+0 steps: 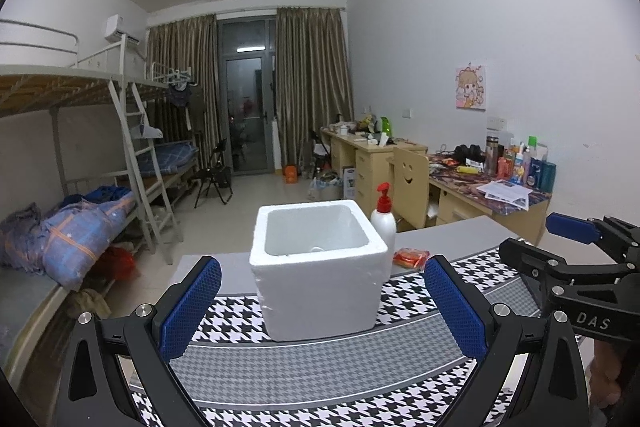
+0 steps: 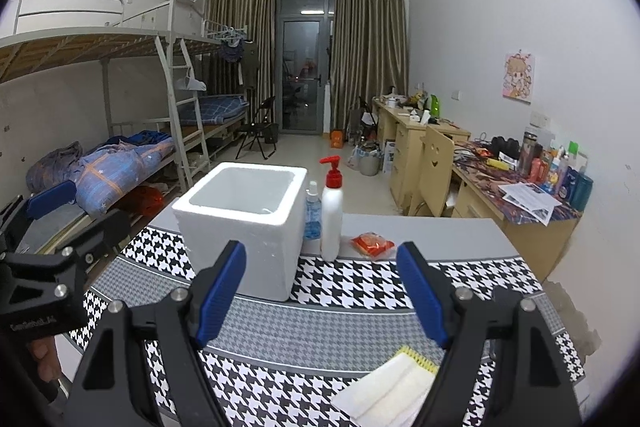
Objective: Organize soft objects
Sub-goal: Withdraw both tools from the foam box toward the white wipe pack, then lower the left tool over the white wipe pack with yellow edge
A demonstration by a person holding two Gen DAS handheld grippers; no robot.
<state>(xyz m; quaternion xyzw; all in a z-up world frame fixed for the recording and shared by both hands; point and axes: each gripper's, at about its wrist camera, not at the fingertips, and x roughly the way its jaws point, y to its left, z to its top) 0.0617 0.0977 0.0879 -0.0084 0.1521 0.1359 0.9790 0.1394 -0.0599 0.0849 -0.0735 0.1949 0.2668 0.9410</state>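
A white foam box [image 1: 320, 267] stands open-topped on the houndstooth mat [image 1: 304, 379], just ahead of my left gripper [image 1: 322, 267], which is open and holds nothing. My right gripper [image 2: 320, 255] is open too, with nothing between its blue pads [image 2: 222, 295]. Under its right finger, at the table's near edge, lies a white folded cloth with a yellow edge [image 2: 388, 391]. An orange-red soft packet [image 2: 372, 245] rests to the right of the foam box [image 2: 240, 223], beyond the right gripper. Each gripper shows at the edge of the other's view.
A white pump bottle with a red head [image 2: 332, 219] and a small blue bottle [image 2: 313, 215] stand against the box's right side. Bunk beds [image 2: 120, 163] line the left of the room. Cluttered desks [image 2: 520, 203] and a wooden chair [image 2: 436, 167] line the right.
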